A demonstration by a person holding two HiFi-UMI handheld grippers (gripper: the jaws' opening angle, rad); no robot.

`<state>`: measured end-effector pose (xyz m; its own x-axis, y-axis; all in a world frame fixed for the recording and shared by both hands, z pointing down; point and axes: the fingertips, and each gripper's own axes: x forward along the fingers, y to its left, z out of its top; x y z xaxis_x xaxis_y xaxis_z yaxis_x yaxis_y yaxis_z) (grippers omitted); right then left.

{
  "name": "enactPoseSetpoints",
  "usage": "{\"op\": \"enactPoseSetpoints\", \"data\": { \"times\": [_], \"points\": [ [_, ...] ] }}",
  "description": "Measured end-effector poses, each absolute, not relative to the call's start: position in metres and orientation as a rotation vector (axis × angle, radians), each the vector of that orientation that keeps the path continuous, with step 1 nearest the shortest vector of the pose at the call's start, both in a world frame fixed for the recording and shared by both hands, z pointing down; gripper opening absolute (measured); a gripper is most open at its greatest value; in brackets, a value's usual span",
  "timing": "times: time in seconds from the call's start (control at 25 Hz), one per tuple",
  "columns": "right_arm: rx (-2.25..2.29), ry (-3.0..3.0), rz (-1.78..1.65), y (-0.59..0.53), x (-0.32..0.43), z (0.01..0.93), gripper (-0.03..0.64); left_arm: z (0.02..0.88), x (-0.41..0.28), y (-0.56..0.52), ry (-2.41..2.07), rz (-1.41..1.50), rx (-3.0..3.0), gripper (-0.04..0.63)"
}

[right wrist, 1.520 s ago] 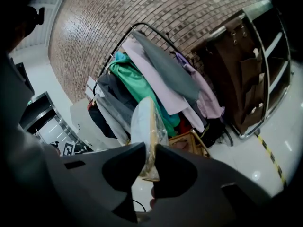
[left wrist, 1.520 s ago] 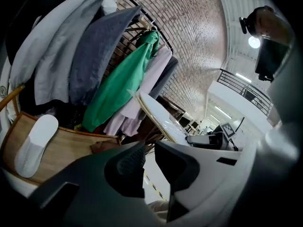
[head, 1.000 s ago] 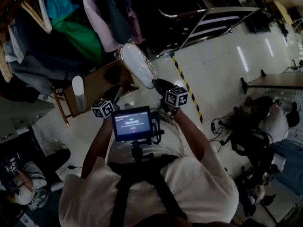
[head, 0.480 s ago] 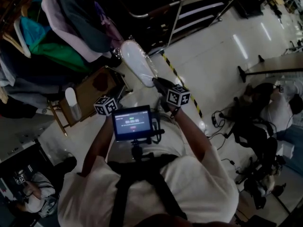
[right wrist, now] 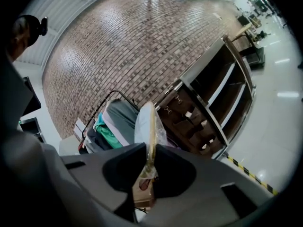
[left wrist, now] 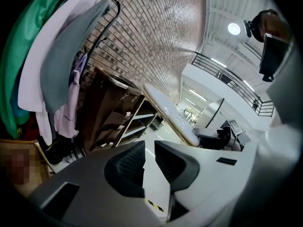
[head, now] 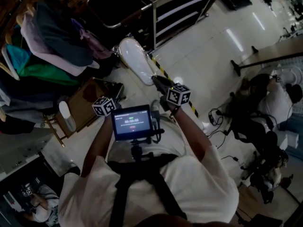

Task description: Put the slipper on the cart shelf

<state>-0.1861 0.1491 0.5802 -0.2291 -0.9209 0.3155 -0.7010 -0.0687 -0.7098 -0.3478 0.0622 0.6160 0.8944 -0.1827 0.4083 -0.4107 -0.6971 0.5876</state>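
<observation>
A white slipper (head: 135,60) in clear plastic wrap is held up in the air by its near end. My right gripper (head: 157,82) is shut on it. In the right gripper view the slipper (right wrist: 147,122) stands edge-on between the pads, with my right gripper (right wrist: 150,157) pinching its thin rim. The dark cart shelf (head: 128,8) with a metal rail stands just beyond the slipper's toe; its shelves (right wrist: 213,103) look bare. My left gripper (left wrist: 150,148) is lower left, jaws almost together with nothing between them. Its marker cube (head: 104,106) hovers beside the wooden chair.
A clothes rack (head: 47,46) full of garments crowds the left. A wooden chair (head: 90,96) below it carries another white slipper (head: 66,116). Yellow-black tape (head: 193,107) runs across the floor. A person (head: 277,103) sits at the right beside a table (head: 270,56).
The view has swung toward the cart, which now sits larger and closer behind the slipper. The clothes rack and chair have slid left. The right gripper still holds the slipper.
</observation>
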Motion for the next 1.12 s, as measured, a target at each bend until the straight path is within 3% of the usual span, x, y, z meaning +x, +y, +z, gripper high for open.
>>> {"op": "enactPoseSetpoints", "data": {
  "times": [1.12],
  "points": [
    [-1.938,1.556,-1.048,0.235,-0.007,0.576,0.069,0.619,-0.147,0.078,-0.116,0.496,2.428,0.060]
  ]
}}
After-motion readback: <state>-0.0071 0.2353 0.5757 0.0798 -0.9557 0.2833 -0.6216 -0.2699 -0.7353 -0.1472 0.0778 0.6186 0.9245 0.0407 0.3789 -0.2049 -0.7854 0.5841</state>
